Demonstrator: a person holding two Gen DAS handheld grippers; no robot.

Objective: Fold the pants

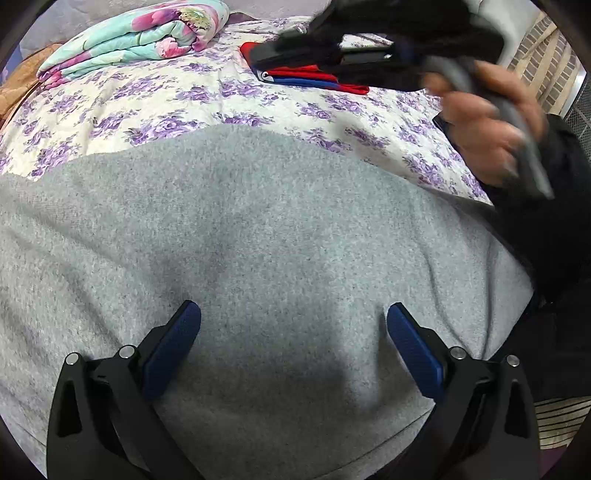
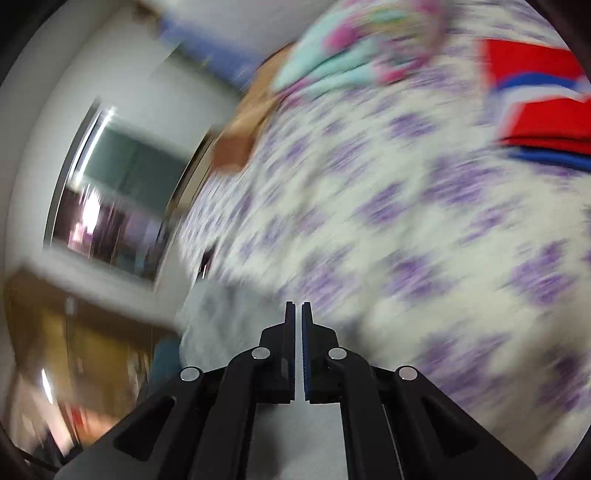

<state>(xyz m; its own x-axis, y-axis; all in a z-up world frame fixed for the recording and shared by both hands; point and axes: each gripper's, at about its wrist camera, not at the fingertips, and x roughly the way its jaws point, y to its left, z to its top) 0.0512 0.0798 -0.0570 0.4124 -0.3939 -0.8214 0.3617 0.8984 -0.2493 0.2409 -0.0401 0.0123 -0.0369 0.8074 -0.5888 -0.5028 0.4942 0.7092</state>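
The left gripper [image 1: 293,321] hangs with fingers spread wide, nothing between them; the right gripper [image 2: 298,314], gripped by a bare hand [image 1: 487,129], has its fingers pressed nearly together

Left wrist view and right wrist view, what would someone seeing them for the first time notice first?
In the left wrist view, the grey pants fill the foreground on the purple-flowered bedspread, with the left tool open above them. Beyond, a hand holds the right tool, shut and empty in its own blurred view. A folded red and blue garment and a floral quilt lie farther back.
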